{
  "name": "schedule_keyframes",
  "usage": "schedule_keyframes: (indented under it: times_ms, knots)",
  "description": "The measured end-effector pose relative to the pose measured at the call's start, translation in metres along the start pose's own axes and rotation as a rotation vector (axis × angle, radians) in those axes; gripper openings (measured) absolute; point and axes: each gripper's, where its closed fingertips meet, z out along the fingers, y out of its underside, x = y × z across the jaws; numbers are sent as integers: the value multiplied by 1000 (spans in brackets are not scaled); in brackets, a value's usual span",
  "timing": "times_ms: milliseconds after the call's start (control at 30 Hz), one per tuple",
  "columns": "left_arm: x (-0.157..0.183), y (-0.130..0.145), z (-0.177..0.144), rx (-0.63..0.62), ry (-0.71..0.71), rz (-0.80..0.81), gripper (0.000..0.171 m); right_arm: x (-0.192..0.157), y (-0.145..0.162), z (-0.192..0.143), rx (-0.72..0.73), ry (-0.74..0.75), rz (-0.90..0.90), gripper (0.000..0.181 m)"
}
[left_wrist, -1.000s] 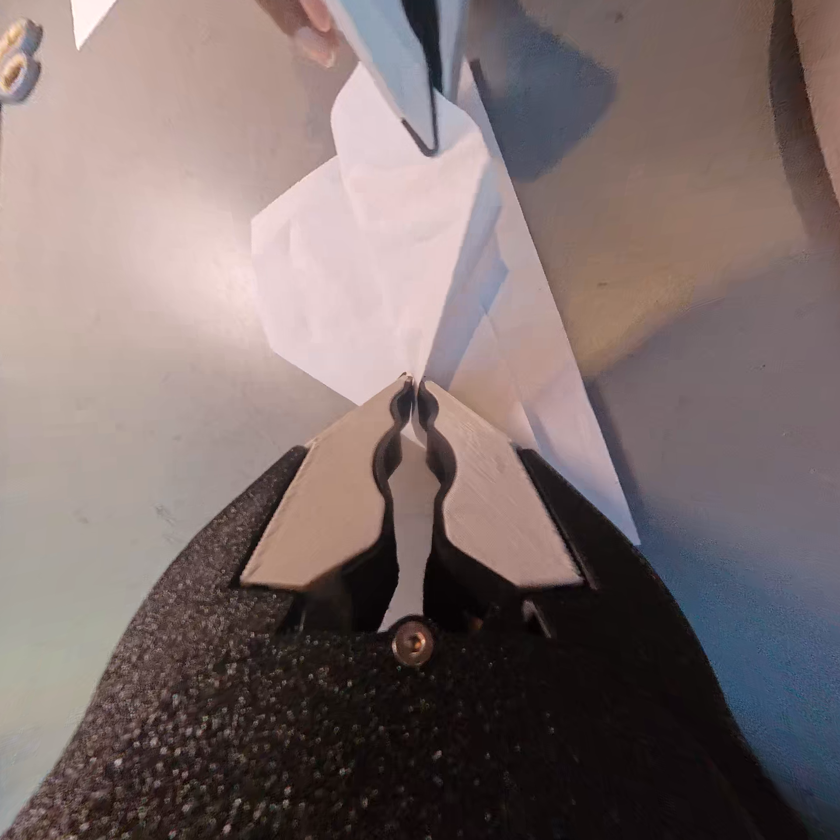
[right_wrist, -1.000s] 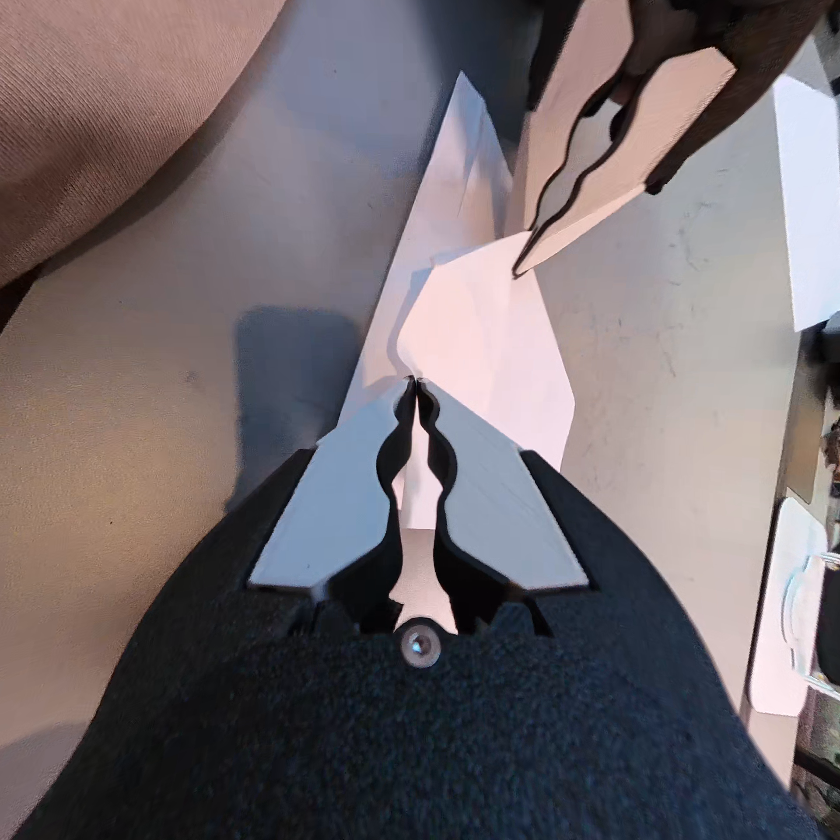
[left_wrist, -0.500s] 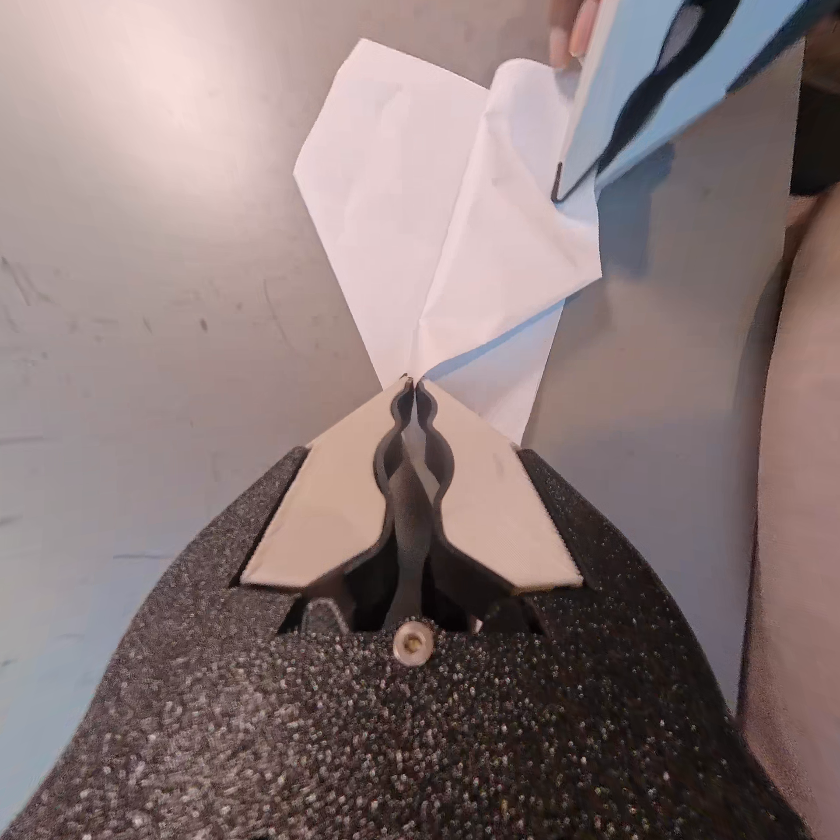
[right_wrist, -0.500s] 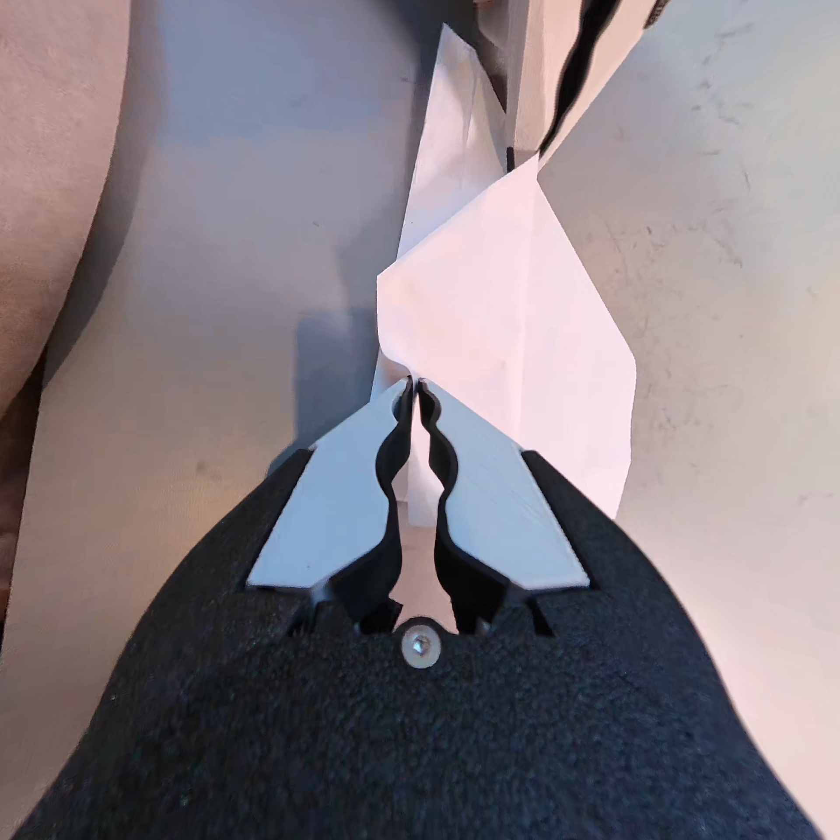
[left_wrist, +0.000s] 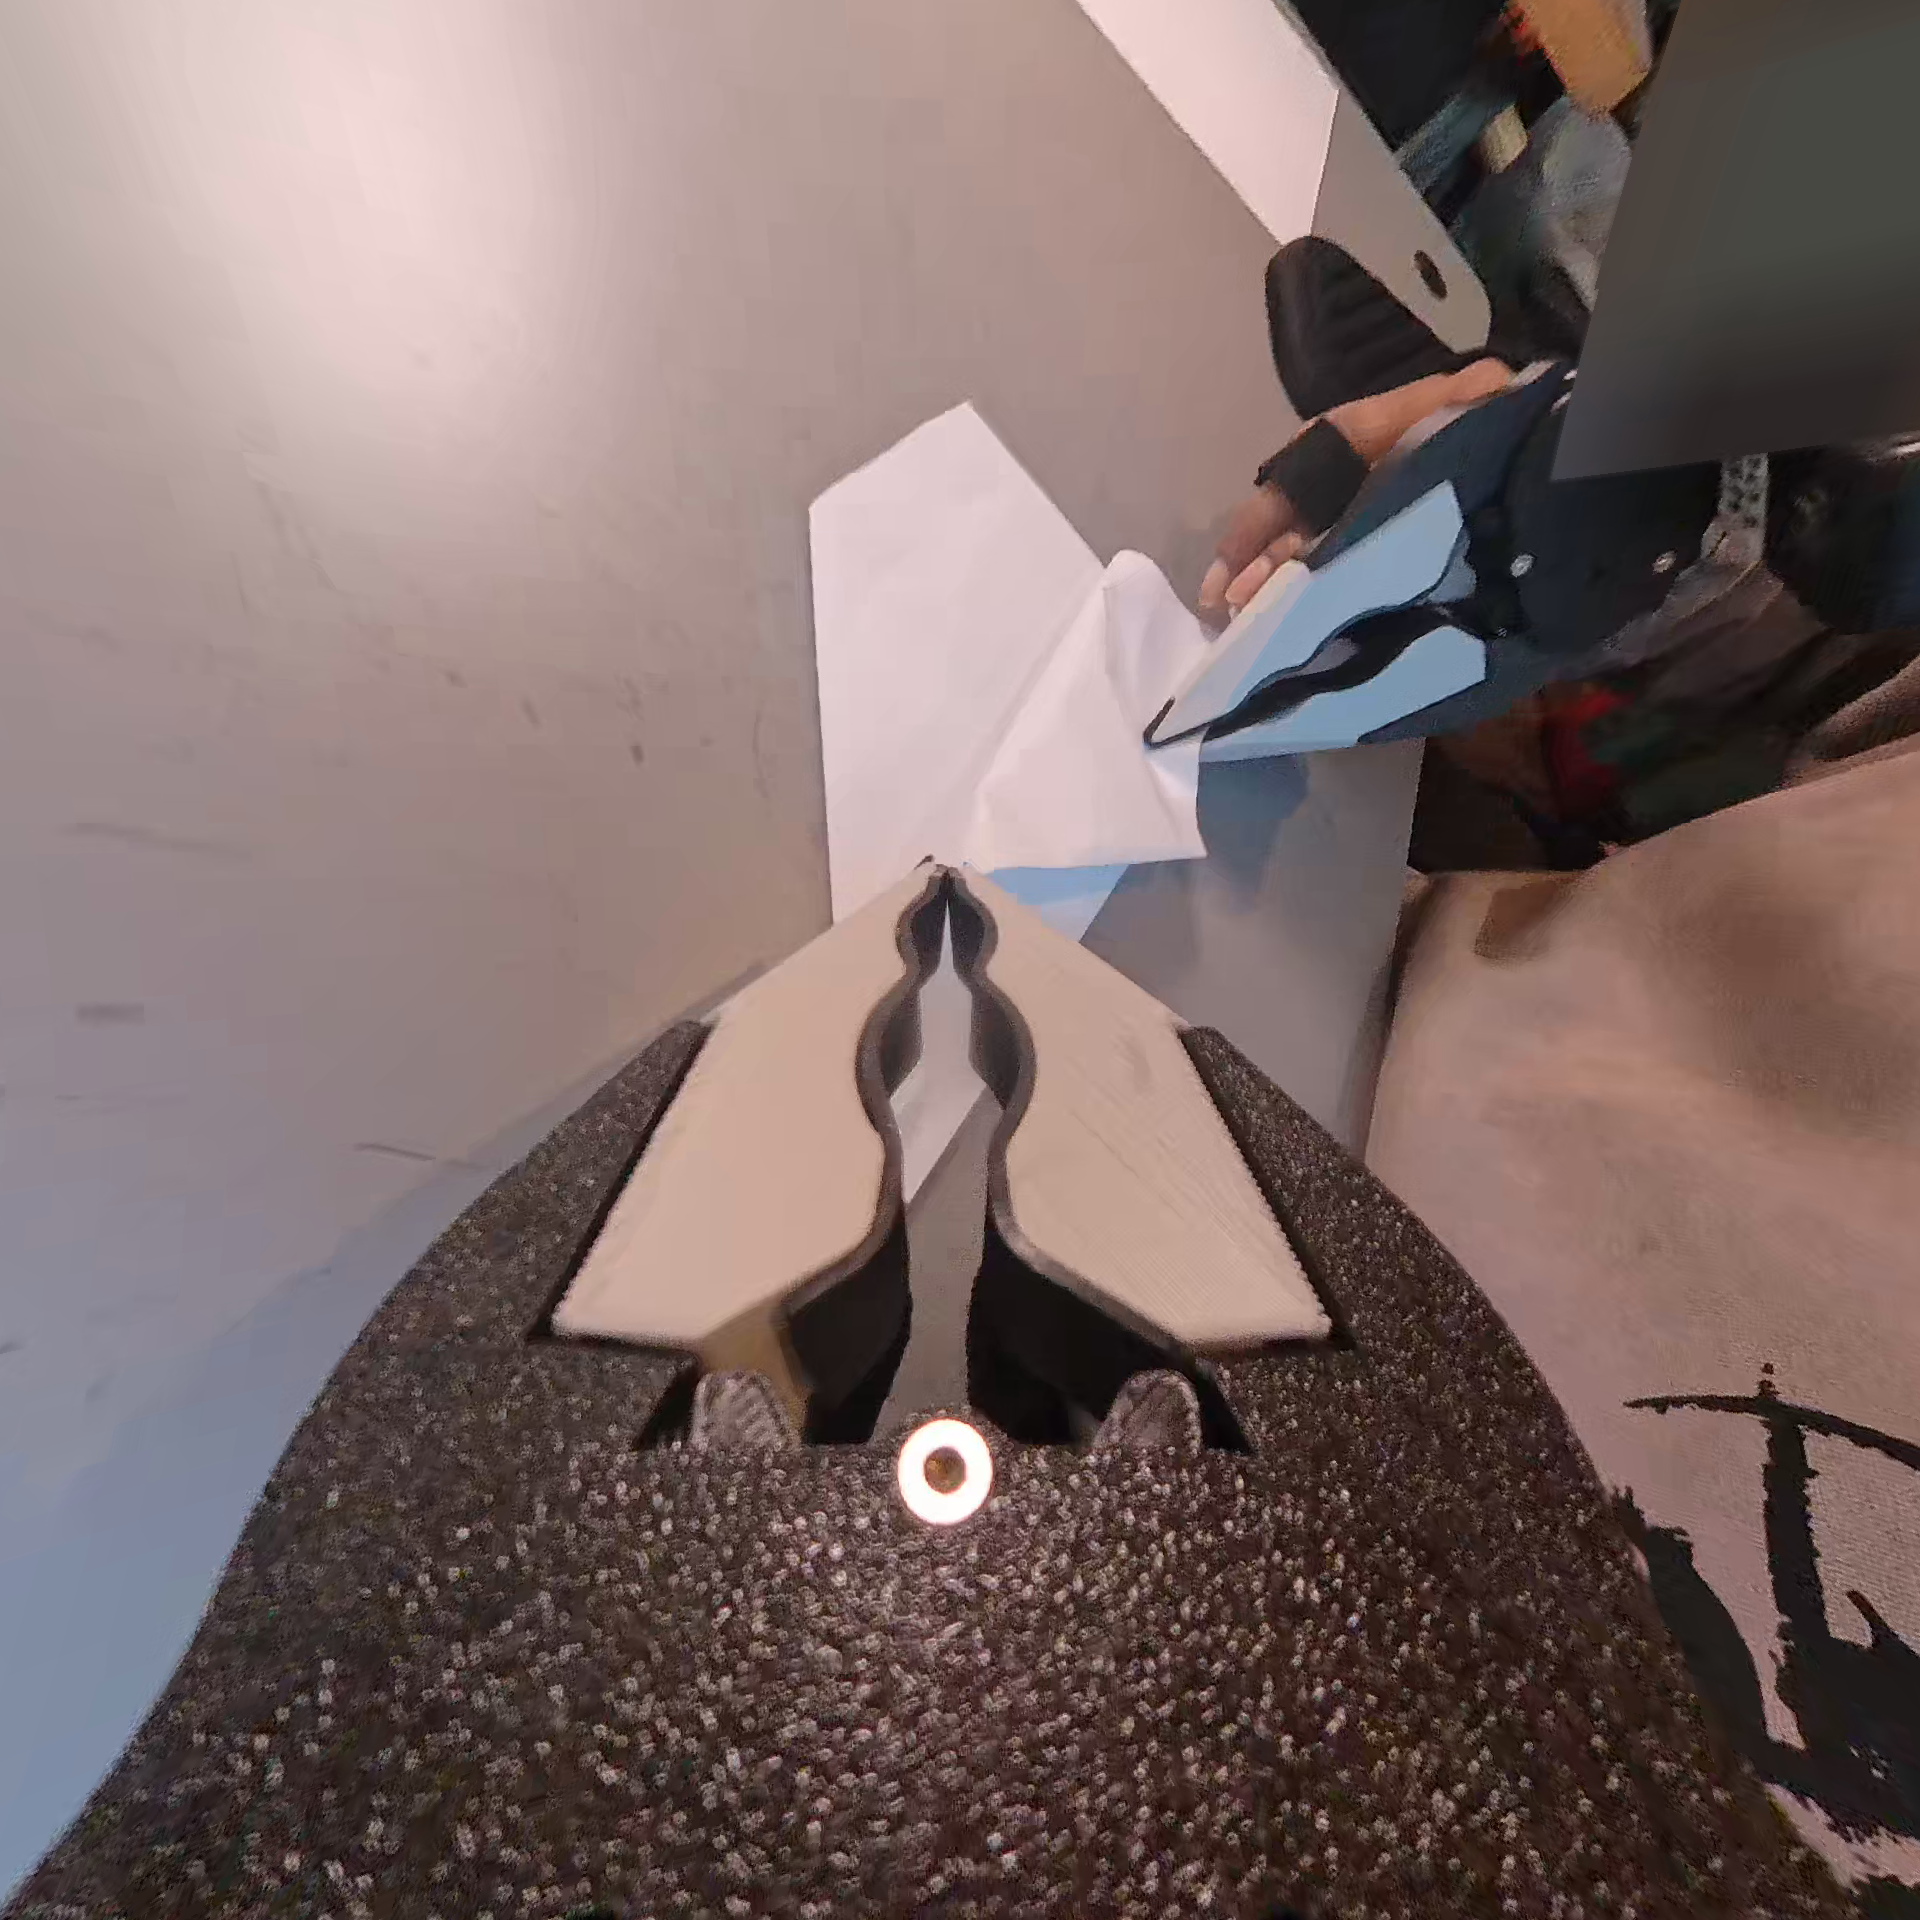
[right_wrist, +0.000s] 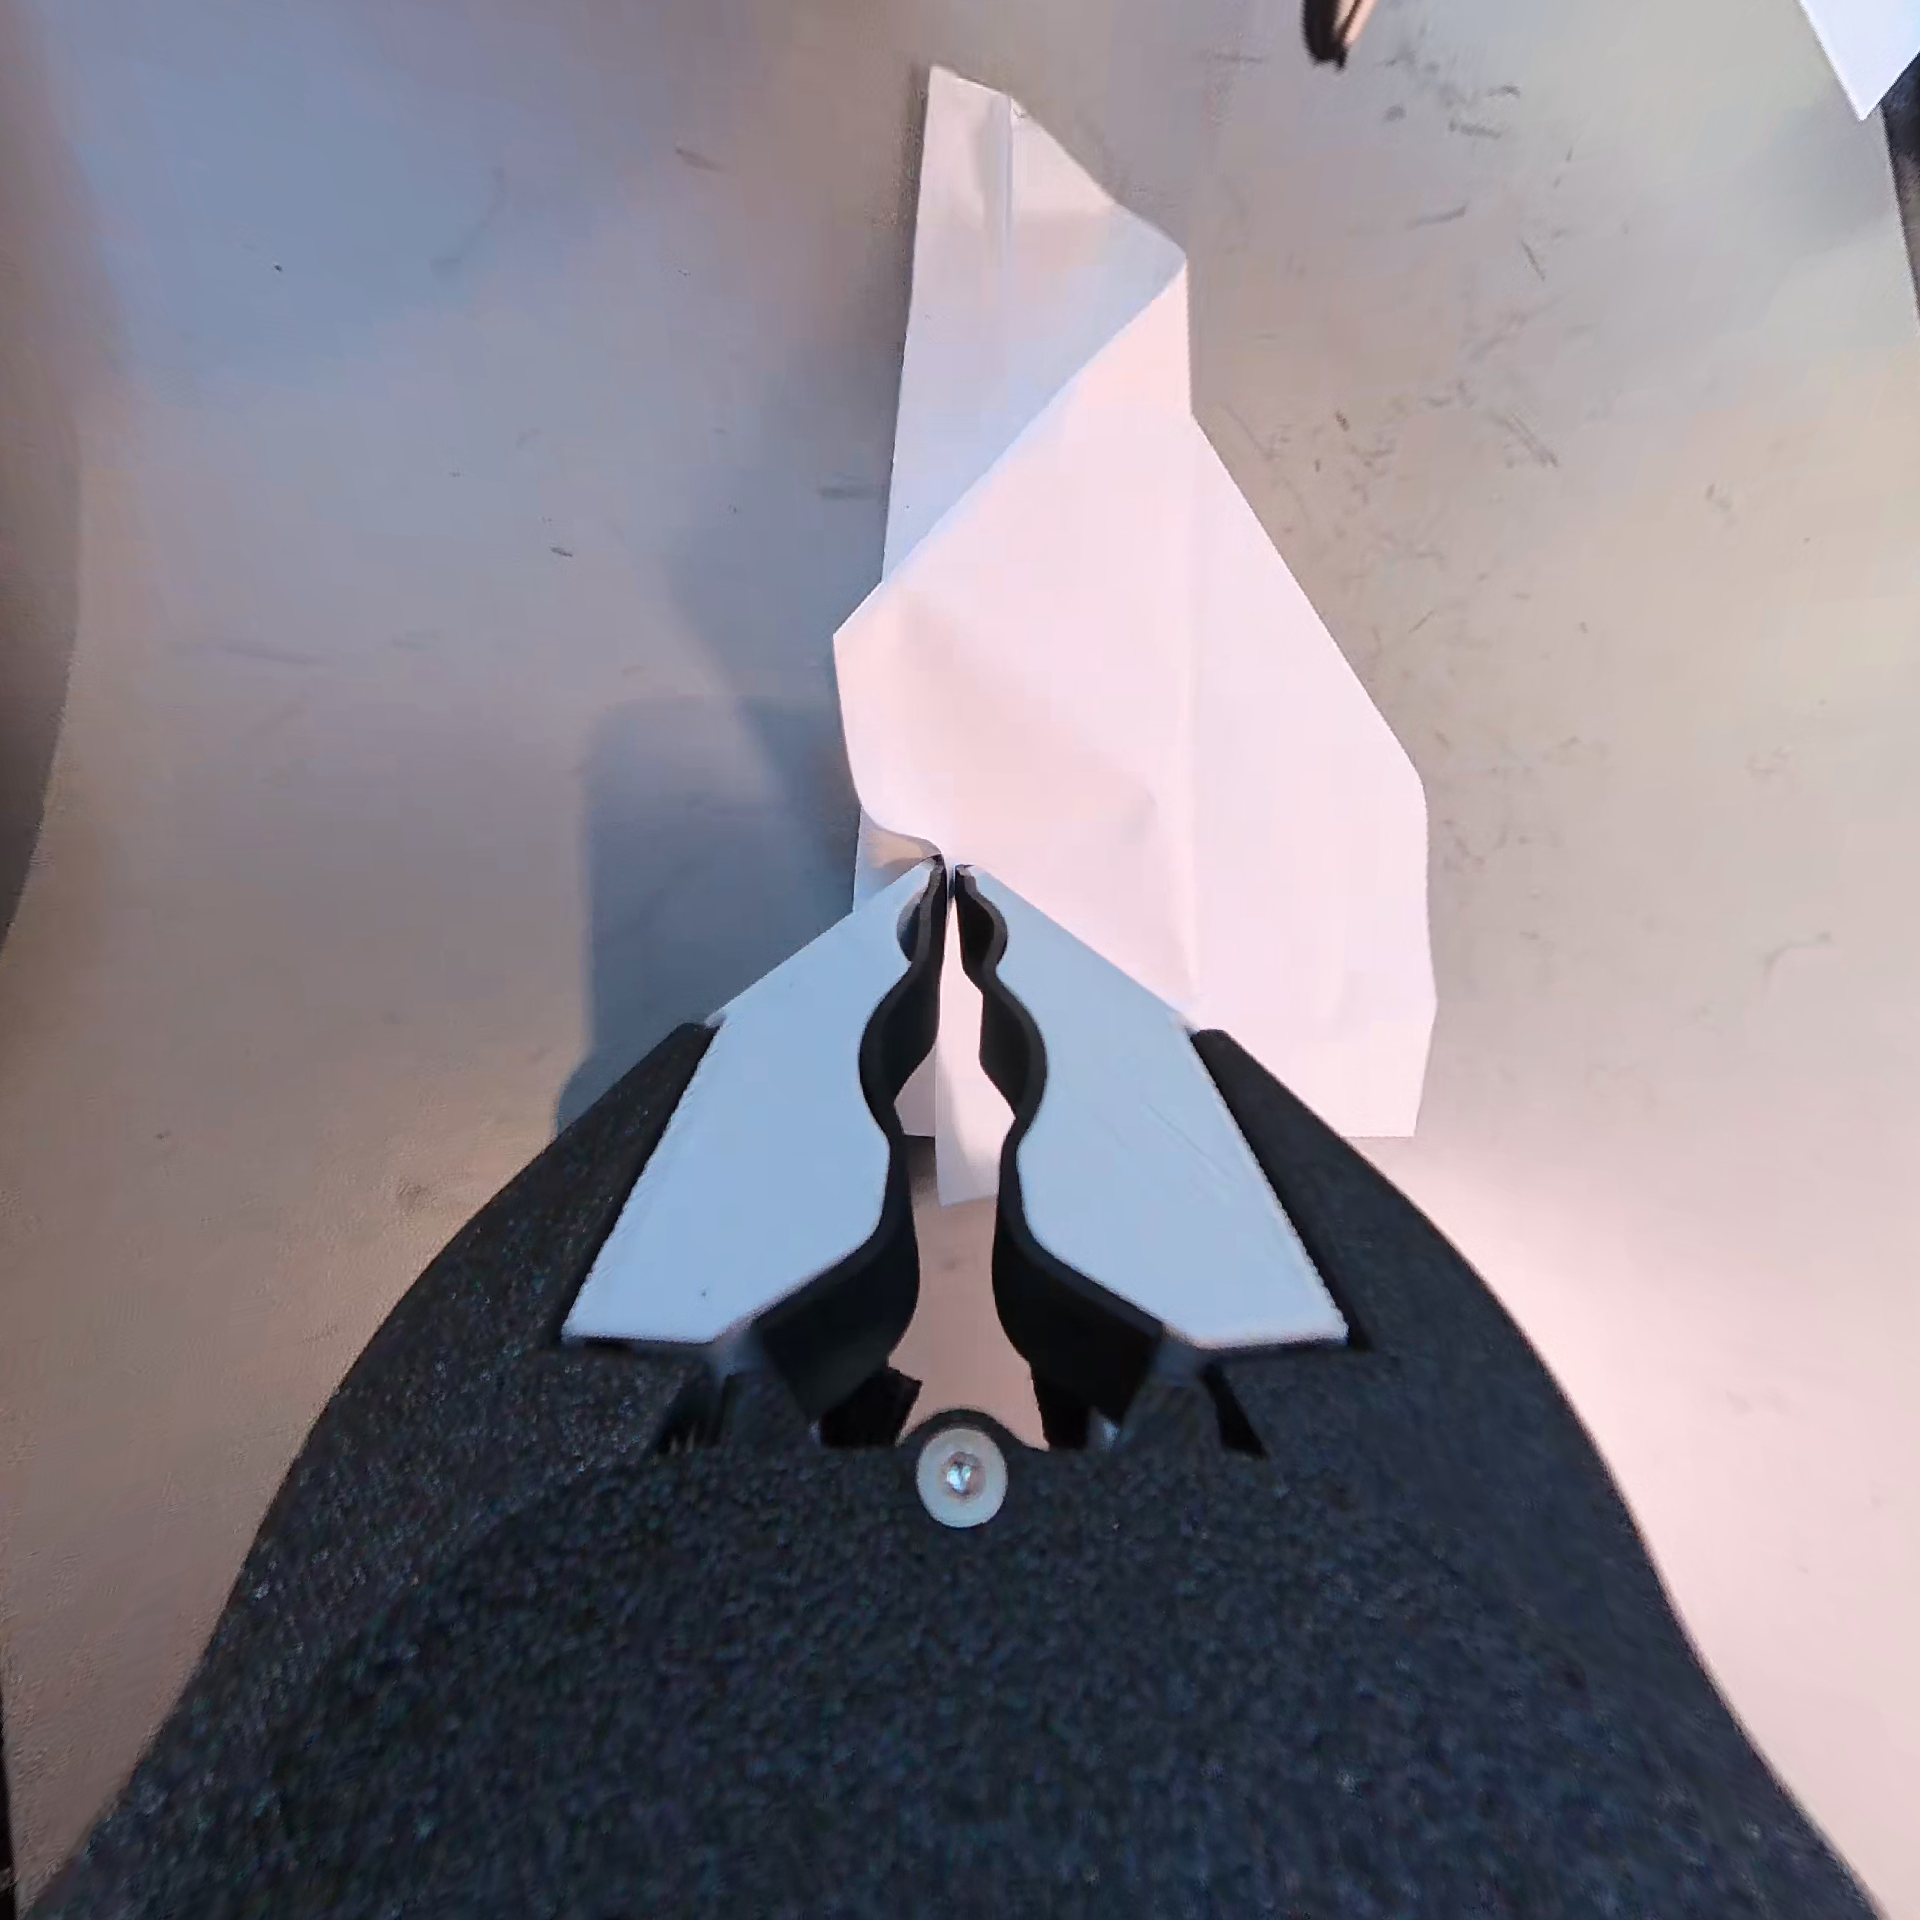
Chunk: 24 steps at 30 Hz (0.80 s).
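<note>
White folded paper sheet (left_wrist: 935, 665), creased and partly lifted off the grey counter (left_wrist: 416, 520). It runs forward from the tips of the left tongs (left_wrist: 943, 881) and off to their right, where it meets the right tongs (left_wrist: 1169, 732).

Left tongs: clenched on the near corner of the sheet; paper shows through the gap behind the tips. Right tongs (right_wrist: 948, 873): tips pressed together on another edge, with a raised fold directly ahead of them and a flat flap beyond it. A person's hand (left_wrist: 1262, 540) sits just behind the right tongs in the left view.

Beige cloth (left_wrist: 1621, 1143) lies to the right of the left tongs. A second white sheet (left_wrist: 1226, 104) lies far ahead near the counter edge.

Judgement on handling: paper pinched at two points tears or slips if pulled apart. Keep both grips close to the edges, move the two together, and keep the span slightly slack so the existing creases guide it.
</note>
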Motion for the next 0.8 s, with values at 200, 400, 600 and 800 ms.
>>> schedule_keyframes:
  times_ms: [200, 400, 600, 800]
  knots:
    - [0, 15, 28, -150, -78, 152, 0, 2, 0, 1, -9, -11, -30, 0]
    - [-17, 29, 38, -243, -143, 232, 0, 1, -1, 1, -7, -13, -52, 0]
    - [-21, 34, 40, -292, -153, 258, 0, 0, -1, 0, -10, -9, -62, 0]
    - [-20, 33, 40, -309, -118, 196, 0, -1, -2, 0, -9, 0, -45, 0]
